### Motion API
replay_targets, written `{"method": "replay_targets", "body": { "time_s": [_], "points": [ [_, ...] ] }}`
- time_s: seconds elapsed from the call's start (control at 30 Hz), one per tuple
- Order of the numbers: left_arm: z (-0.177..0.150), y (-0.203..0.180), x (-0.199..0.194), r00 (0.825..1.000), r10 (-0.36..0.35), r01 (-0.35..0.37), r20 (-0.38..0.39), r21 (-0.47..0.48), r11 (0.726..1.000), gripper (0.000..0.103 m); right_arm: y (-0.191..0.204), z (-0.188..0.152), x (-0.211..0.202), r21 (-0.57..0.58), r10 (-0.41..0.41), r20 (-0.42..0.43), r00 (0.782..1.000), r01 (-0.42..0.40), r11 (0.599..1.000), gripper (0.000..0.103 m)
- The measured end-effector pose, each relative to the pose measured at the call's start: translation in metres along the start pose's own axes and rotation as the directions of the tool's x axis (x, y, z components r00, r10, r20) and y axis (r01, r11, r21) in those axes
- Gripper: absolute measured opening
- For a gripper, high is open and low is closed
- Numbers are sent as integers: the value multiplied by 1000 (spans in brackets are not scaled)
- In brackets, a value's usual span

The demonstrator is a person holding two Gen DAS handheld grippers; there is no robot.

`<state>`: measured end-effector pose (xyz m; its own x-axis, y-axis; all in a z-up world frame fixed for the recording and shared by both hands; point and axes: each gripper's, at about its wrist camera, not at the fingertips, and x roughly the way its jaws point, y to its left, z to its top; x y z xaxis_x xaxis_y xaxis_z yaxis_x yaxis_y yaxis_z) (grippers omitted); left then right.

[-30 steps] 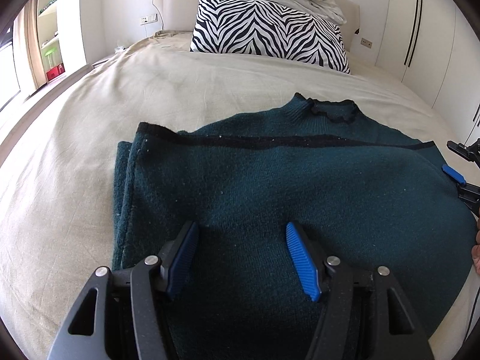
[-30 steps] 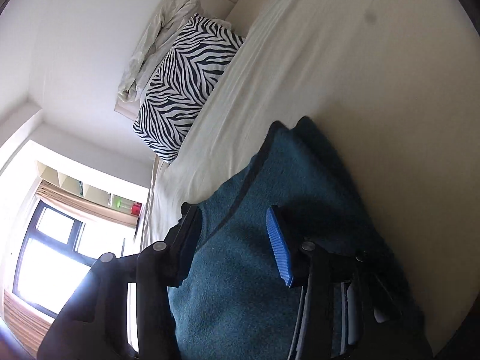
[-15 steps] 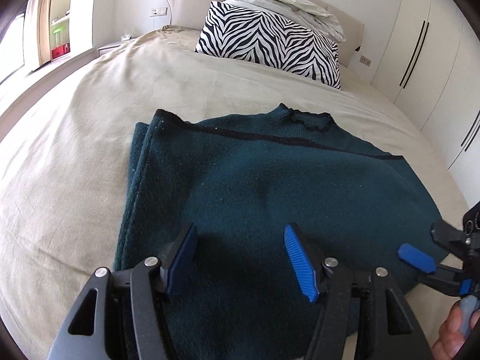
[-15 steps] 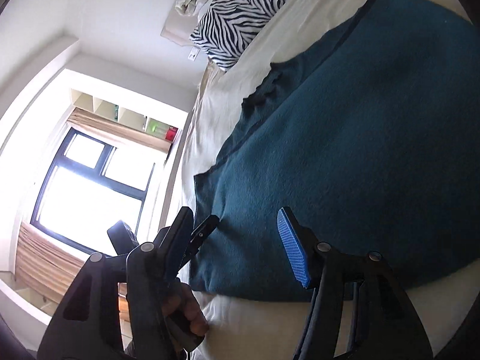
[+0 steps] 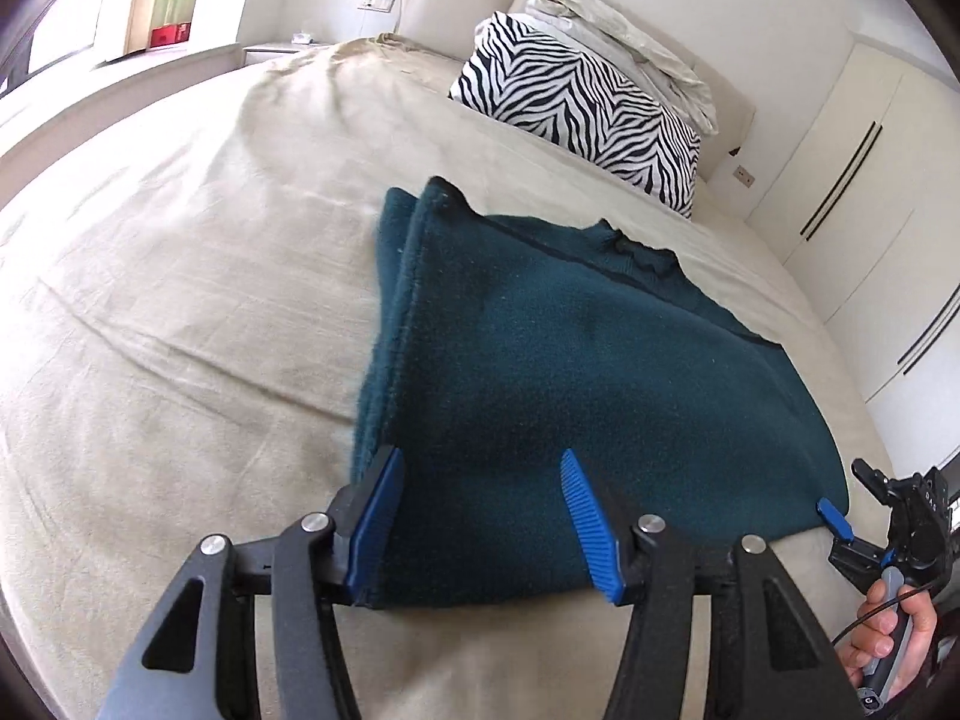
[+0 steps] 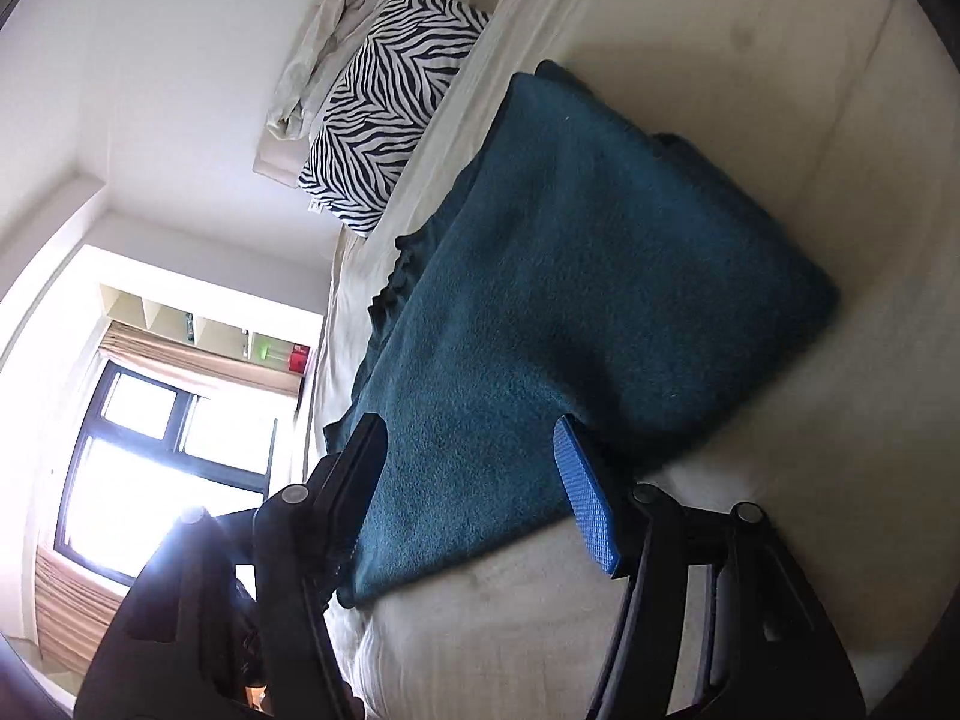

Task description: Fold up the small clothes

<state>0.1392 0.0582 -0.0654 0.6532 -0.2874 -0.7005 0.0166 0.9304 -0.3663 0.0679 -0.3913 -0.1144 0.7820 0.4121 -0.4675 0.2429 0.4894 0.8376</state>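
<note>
Sweater (image 5: 576, 372) lay folded flat on bed (image 5: 180, 312), near its foot edge. Left gripper (image 5: 480, 516) spread, empty, poised at near hem; right gripper (image 6: 474, 480), jaws just widened, empty, at opposite corner, likely for next fold.

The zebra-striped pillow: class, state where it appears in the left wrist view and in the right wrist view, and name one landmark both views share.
Left wrist view: zebra-striped pillow sits upper right of centre, at the head of the bed, beyond the teal sweater.
Right wrist view: the pillow appears upper left of centre, tilted, above the sweater.
Shared landmark: the crumpled pale bedding touching the pillow.
</note>
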Motion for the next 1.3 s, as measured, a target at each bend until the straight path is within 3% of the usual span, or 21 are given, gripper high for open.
{"method": "replay_targets", "body": {
  "time_s": [0.03,0.1,0.23,0.37,0.53,0.67,0.83,0.87,0.9,1.03,1.2,1.3],
  "points": [
    [2,10,-5,1000,11,-11,16,-29,1000,68,0,1,-9,-5,-7,15,1000,7,1000,60],
    [8,28,-3,1000,24,-24,0,-77,997,70,2,1,-24,-22,0,22,1000,1,1000,64],
    [17,59,17,995,-73,57,-69,-205,977,70,28,-11,-21,-88,27,-37,999,-30,996,64],
    [31,64,29,984,-150,125,-91,-241,962,70,62,-25,14,-137,65,-111,992,-81,987,64],
    [44,63,55,955,-248,192,-162,-300,934,71,87,-31,47,-154,98,-185,978,-127,980,64],
    [55,64,65,916,-368,281,-163,-395,875,70,112,-32,73,-175,124,-242,962,-169,970,64],
    [56,50,74,891,-404,302,-206,-395,868,69,139,-37,115,-197,130,-318,939,-200,960,64],
    [55,50,74,881,-423,314,-212,-405,859,67,144,-40,124,-204,126,-334,934,-202,958,64],
    [53,50,75,878,-426,313,-220,-412,856,58,148,-42,134,-211,120,-352,928,-203,956,64],
    [50,55,78,887,-385,271,-257,-386,882,27,164,-51,174,-230,92,-410,908,-200,952,64],
    [44,71,78,874,-430,297,-226,-451,842,19,171,-64,218,-224,67,-481,874,-196,954,64],
    [43,71,77,875,-432,299,-218,-460,836,17,161,-70,241,-222,16,-516,856,-152,963,62]
  ]
}}
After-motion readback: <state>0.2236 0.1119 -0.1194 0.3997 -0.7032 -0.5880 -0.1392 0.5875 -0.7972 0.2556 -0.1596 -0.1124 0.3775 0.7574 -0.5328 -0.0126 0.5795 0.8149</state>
